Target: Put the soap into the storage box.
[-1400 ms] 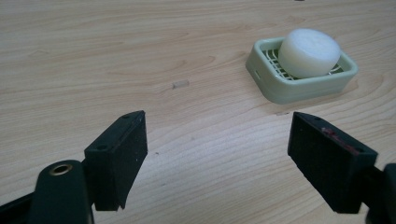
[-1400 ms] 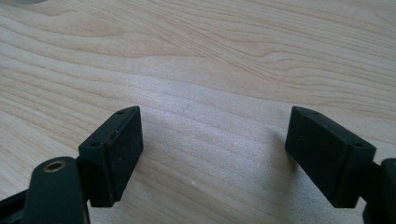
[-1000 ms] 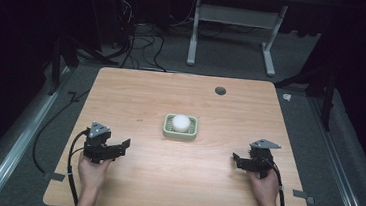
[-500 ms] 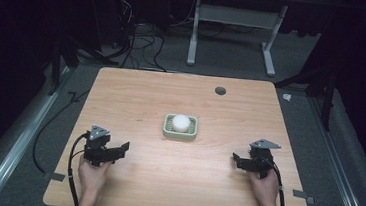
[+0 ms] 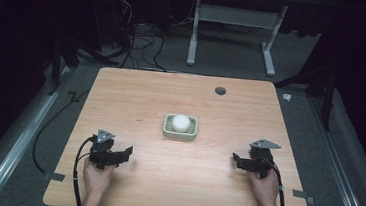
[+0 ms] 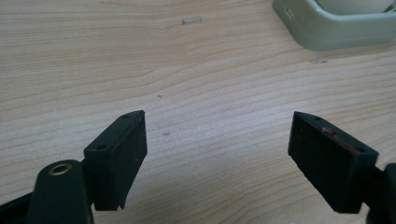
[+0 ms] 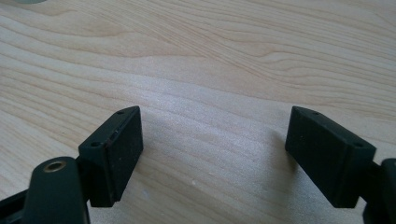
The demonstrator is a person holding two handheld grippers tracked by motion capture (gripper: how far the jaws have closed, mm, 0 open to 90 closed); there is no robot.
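Between the black jaws of the left gripper (image 6: pixel 217 161) lies nothing but bare wood: they stand wide apart, low over the table, with a corner of the pale green tray (image 6: pixel 336 30) ahead and off to one side. The right gripper (image 7: pixel 212 156) is the same, jaws spread wide over empty grain. Seen from the high view, the left gripper (image 5: pixel 125 153) and right gripper (image 5: pixel 236 160) sit near the front edge, one toward each front corner, each angled inward toward the middle. That pose reads as a ready stance: both tools open, both aimed at the one thing worth reaching for.

That thing is a white ball (image 5: pixel 181 122) resting in the small green tray (image 5: pixel 167 130) at the middle of the table, well apart from both grippers. The tray's raised rim probably keeps the ball from rolling, so a grasp would likely have to come from above or across the rim.

Each hand, the left hand (image 5: pixel 97 176) and the right hand (image 5: pixel 264 185), enters from the bottom edge, with a cable trailing from each tool. The wooden table (image 5: pixel 136 94) is light and otherwise bare, with a dark round grommet (image 5: pixel 220 90) near its far edge. Beyond it are grey carpet, loose cables and a white table frame (image 5: pixel 232 37) in a dim room.
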